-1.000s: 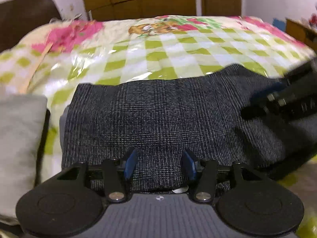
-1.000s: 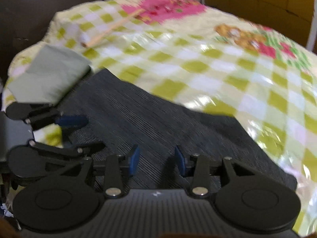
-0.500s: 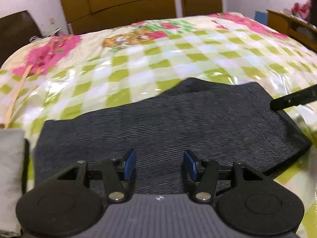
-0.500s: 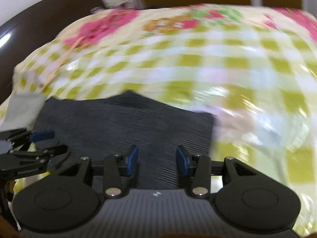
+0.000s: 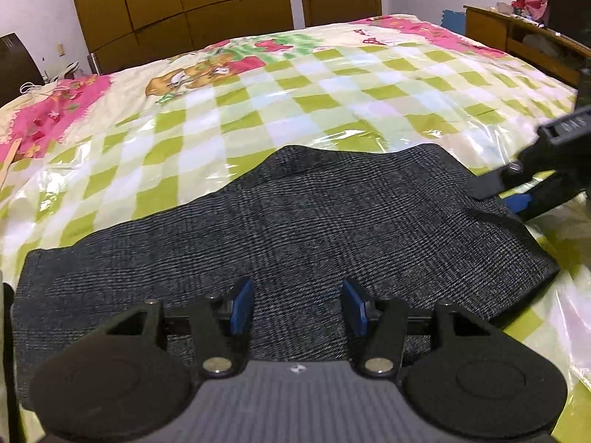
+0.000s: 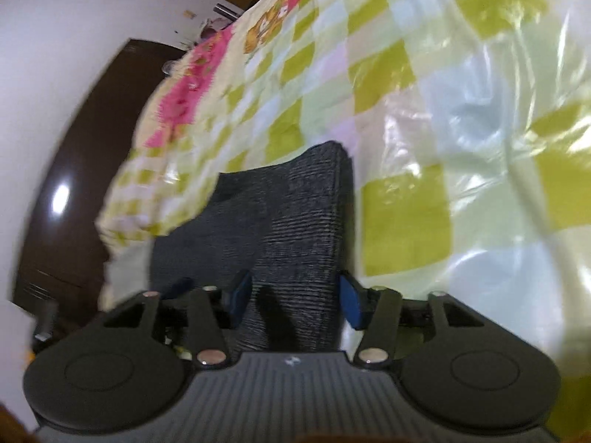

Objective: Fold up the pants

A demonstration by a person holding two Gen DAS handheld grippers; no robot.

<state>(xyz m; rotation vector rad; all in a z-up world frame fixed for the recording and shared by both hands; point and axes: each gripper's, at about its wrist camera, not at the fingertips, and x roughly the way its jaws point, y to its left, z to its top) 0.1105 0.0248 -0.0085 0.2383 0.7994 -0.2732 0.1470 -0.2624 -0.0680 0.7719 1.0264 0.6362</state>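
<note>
The dark grey checked pants (image 5: 288, 236) lie folded flat on the bed near its front edge. My left gripper (image 5: 297, 306) is open and empty, hovering just above the pants' near edge. My right gripper (image 6: 293, 299) is open and empty, its view tilted, over the right end of the pants (image 6: 295, 214). In the left wrist view the right gripper (image 5: 517, 199) shows at the pants' right edge, with its blue pads apart.
The bed has a green-checked sheet (image 5: 332, 85) under shiny clear plastic. A wooden wardrobe (image 5: 184, 7) stands behind it. A wooden shelf (image 5: 524, 40) is at the right. A dark headboard (image 6: 66, 192) is at the left. A wooden stick (image 5: 9, 158) lies at the left.
The left gripper has drawn back and risen, so more of the pants shows. The right gripper has swung to the pants' right end and tilted. Both stayed open.
</note>
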